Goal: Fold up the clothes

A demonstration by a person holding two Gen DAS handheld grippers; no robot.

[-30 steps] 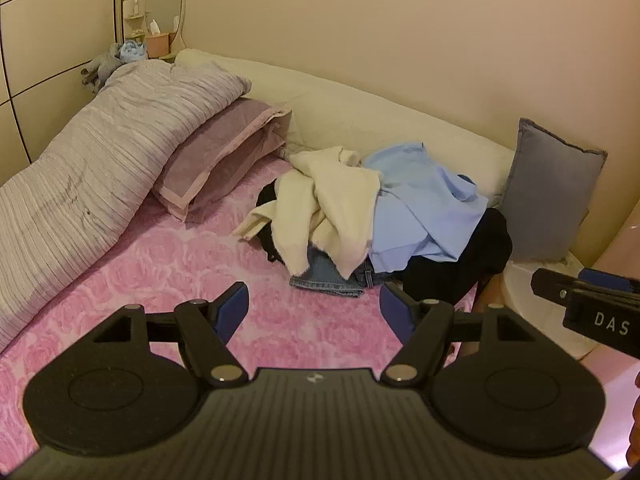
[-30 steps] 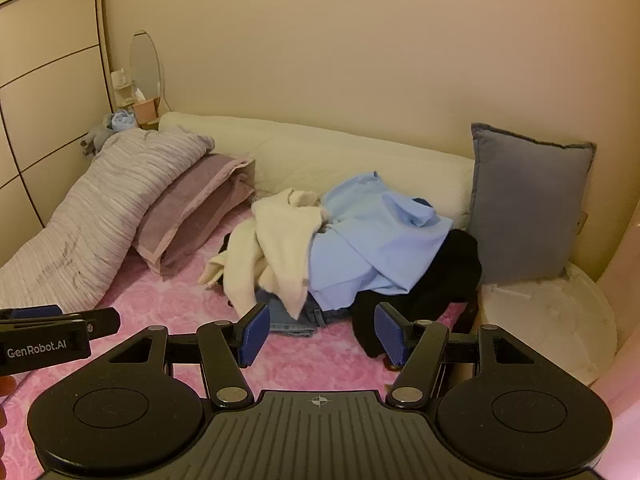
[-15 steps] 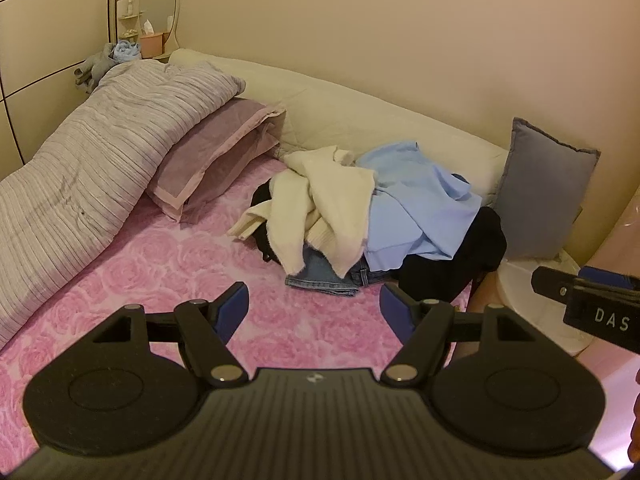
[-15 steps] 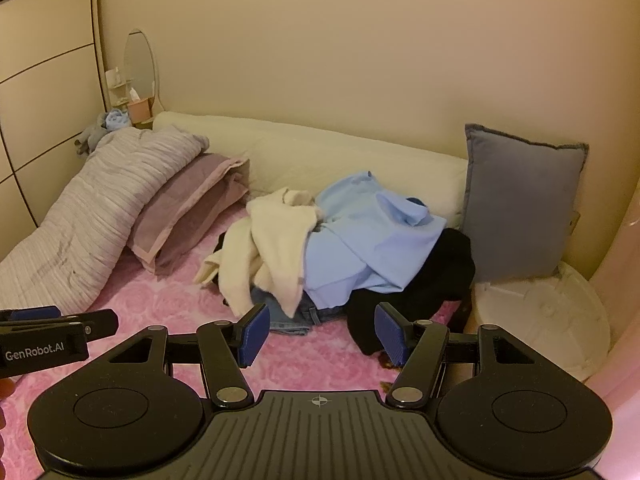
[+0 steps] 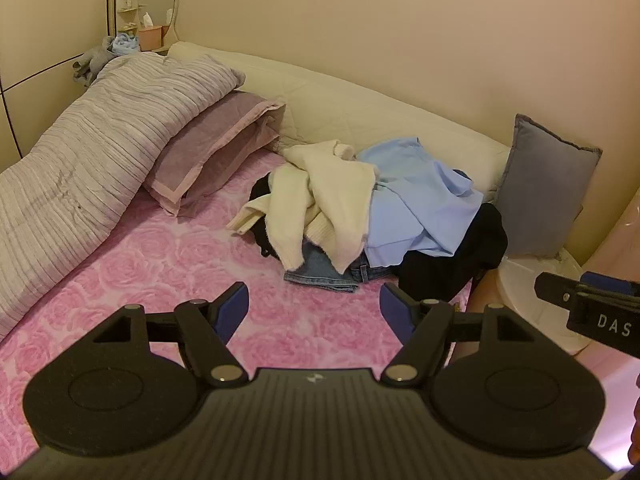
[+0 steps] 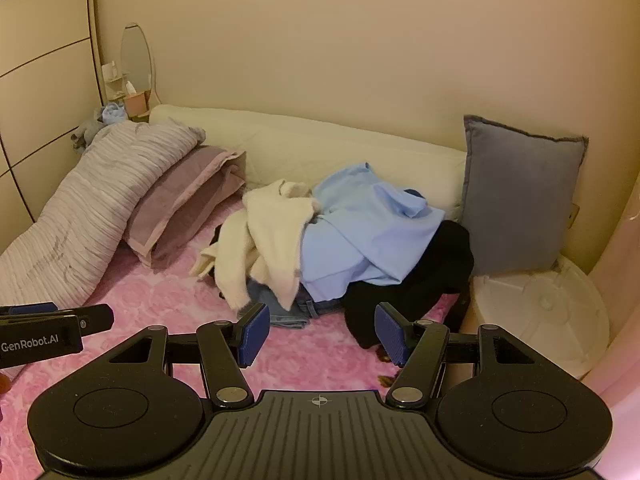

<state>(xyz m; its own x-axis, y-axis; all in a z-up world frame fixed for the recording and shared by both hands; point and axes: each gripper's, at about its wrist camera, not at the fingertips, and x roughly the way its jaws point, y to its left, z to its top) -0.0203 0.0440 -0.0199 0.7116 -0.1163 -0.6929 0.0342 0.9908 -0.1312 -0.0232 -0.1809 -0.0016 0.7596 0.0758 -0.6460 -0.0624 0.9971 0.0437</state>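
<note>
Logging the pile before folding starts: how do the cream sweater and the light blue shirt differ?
The cream sweater looks thick and fuzzy; the light blue shirt looks thin and smooth. The sweater lies on the pile's left, the shirt to its right. Both are crumpled, unfolded, over jeans and dark clothing.

Dim warm light, fisheye-bent edges, soft shadows

Four garments – two pillows – one quilt

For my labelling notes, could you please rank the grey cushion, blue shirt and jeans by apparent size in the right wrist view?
1-2. blue shirt and grey cushion: alike, unranked.
3. jeans, mostly buried.
</note>
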